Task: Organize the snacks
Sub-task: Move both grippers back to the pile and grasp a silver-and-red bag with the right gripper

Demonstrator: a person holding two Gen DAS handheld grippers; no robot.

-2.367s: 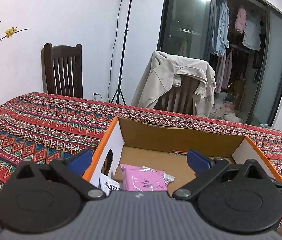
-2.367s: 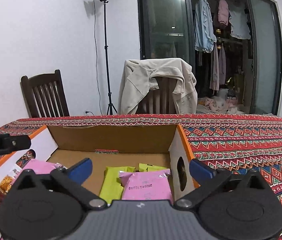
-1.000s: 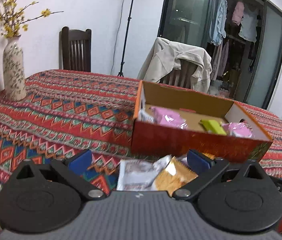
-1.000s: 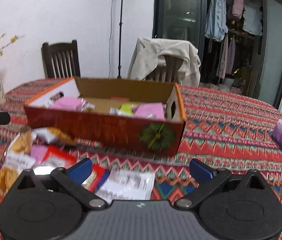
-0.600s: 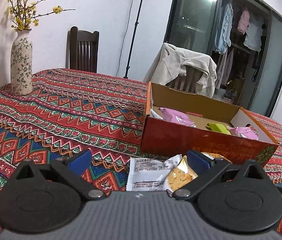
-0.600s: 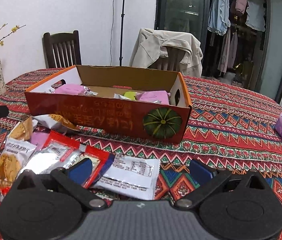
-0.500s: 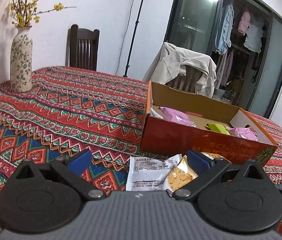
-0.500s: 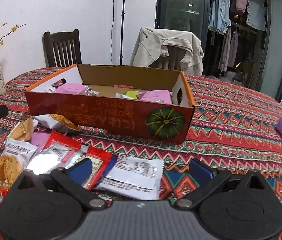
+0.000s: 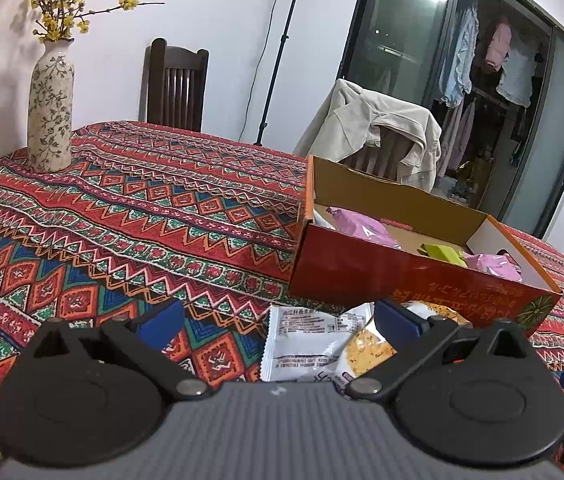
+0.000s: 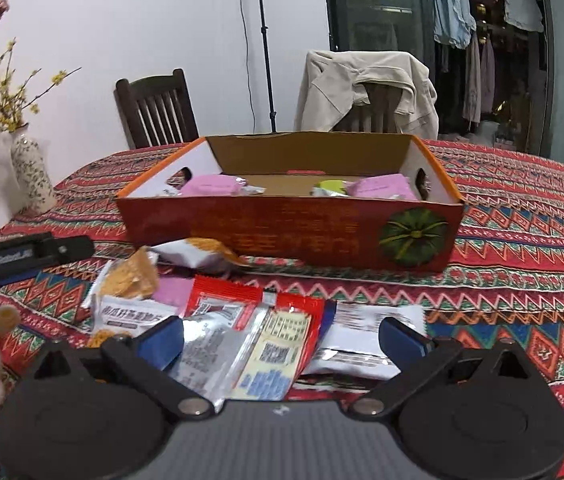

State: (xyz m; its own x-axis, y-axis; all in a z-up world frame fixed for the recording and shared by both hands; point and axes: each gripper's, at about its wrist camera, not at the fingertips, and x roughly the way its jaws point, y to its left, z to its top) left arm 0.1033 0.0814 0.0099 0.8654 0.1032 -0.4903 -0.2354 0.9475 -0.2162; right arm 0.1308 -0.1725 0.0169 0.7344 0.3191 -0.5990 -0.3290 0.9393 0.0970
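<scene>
The snack packets (image 10: 222,320) lie in a pile on the patterned tablecloth (image 10: 522,248), just in front of the orange cardboard box (image 10: 290,232). My right gripper (image 10: 282,338) and left gripper (image 9: 278,318) hang over them, both spread wide, holding nothing.
</scene>
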